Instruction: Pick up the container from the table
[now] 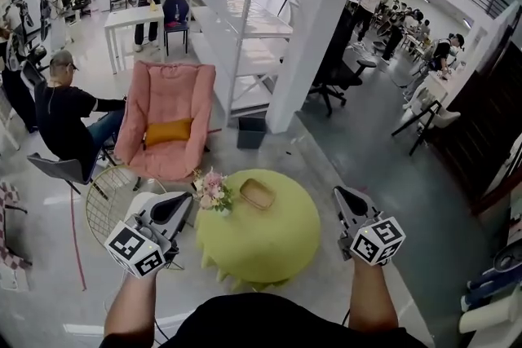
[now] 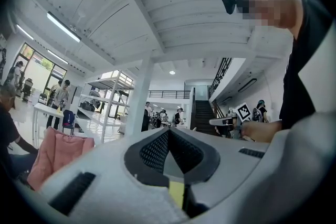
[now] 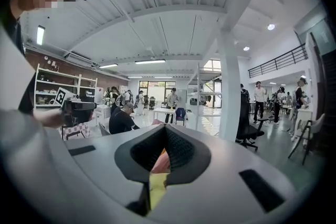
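Now, in your head view the container sits on the round yellow-green table, just right of the flowers and well apart from both tools. It looks shallow and tan, probably light and fairly stiff, so the raised rim along a long side seems the best place to pinch; a careless nudge could slide or tip it. Your left gripper hangs at the table's left edge and your right gripper off its right edge, each with jaws together. The container's material and any contents are too small to tell.

In the left gripper view, the left gripper is closed on nothing and looks out across the room; the container is out of frame.

In the right gripper view, the right gripper is likewise closed and empty, with the container unseen.
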A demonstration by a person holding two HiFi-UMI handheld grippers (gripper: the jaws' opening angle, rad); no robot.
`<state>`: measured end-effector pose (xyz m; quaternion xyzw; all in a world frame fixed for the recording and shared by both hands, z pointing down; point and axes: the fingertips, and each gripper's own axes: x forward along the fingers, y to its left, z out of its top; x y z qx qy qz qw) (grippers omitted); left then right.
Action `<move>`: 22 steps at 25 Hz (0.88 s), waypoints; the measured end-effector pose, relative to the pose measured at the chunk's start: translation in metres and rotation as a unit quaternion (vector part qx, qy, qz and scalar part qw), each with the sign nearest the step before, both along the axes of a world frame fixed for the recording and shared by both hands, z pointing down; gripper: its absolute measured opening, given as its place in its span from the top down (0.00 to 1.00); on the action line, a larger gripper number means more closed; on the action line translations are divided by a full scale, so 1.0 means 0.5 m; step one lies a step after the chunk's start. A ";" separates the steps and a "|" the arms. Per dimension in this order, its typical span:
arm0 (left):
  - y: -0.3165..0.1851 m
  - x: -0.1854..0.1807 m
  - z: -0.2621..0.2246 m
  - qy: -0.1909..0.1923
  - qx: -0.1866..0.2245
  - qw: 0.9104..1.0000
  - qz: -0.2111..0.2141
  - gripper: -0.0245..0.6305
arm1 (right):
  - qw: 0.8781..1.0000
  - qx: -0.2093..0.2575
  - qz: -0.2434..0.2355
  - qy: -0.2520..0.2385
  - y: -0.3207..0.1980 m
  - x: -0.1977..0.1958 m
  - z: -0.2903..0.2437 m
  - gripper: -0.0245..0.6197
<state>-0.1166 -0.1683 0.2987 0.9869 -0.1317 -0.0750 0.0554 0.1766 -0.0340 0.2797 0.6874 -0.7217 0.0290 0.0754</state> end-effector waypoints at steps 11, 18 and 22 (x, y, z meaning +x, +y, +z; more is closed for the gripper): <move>-0.008 0.042 0.017 -0.023 -0.005 1.000 0.003 0.94 | 1.000 0.009 -0.002 -0.013 -0.017 0.042 0.010 0.95; -0.004 0.111 0.010 -0.036 -0.007 0.999 0.002 0.94 | 0.999 0.010 -0.019 -0.024 -0.045 0.097 0.014 0.95; -0.004 0.147 0.012 -0.046 -0.004 0.999 -0.004 0.94 | 0.999 0.007 -0.032 -0.022 -0.061 0.123 0.021 0.95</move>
